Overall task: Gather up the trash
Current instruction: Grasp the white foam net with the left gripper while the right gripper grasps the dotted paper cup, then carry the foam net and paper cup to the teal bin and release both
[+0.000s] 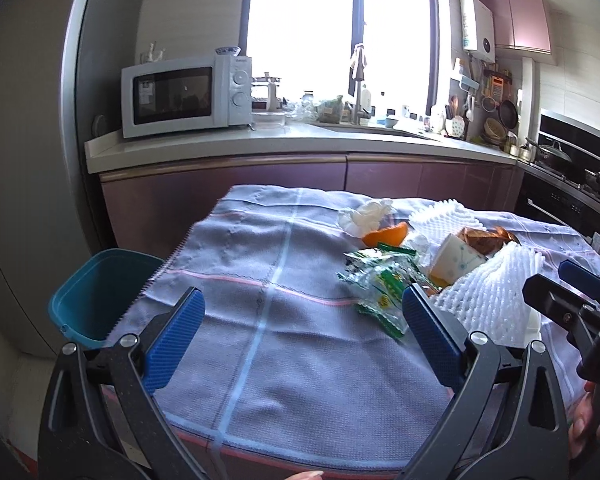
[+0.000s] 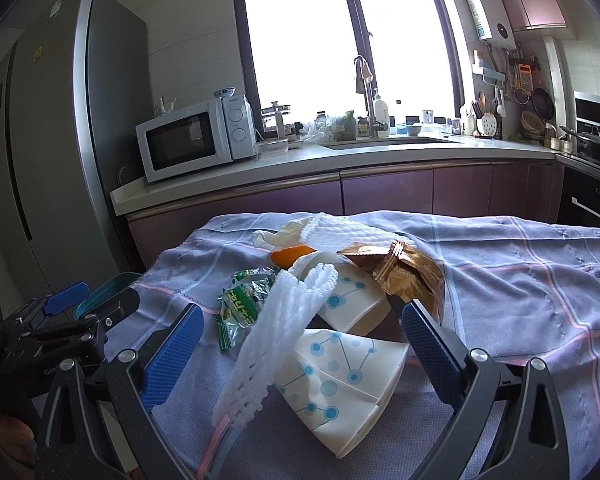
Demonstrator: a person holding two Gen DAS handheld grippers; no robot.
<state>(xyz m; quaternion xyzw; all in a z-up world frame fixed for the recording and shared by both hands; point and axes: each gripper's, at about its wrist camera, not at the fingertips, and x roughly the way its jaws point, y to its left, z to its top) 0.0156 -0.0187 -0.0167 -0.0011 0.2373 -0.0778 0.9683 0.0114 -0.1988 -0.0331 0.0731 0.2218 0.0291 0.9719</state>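
- The table draped in a grey-lilac checked cloth [image 1: 260,320] fills the lower half of both views; nothing on it looks collected yet, so I judge the task to be at its opening, the approach to a first piece.
- The teal plastic bin [image 1: 96,292] stands at the lower left of the left wrist view, just beside the table's left edge, and from what shows of its inside it looks empty.
- The trash lies heaped at centre right of the cloth: white foam fruit netting [image 2: 272,328], two crushed white paper cups with blue dot patterns [image 2: 340,384], a copper-brown foil wrapper [image 2: 404,276], a green and clear plastic snack wrapper [image 1: 380,292], a piece of orange peel [image 1: 386,235] and a crumpled white tissue [image 1: 364,212].
- The right gripper [image 2: 300,352] has its blue pads wide apart, straddling the nearest cup and netting without touching them; closing on one of these seems the likely next move.
- The left gripper [image 1: 300,332] is likewise spread, empty over bare cloth, its right pad close to the snack wrapper.
- Carrying anything to the bin calls for a firm pinch, as the netting could drag neighbours along.
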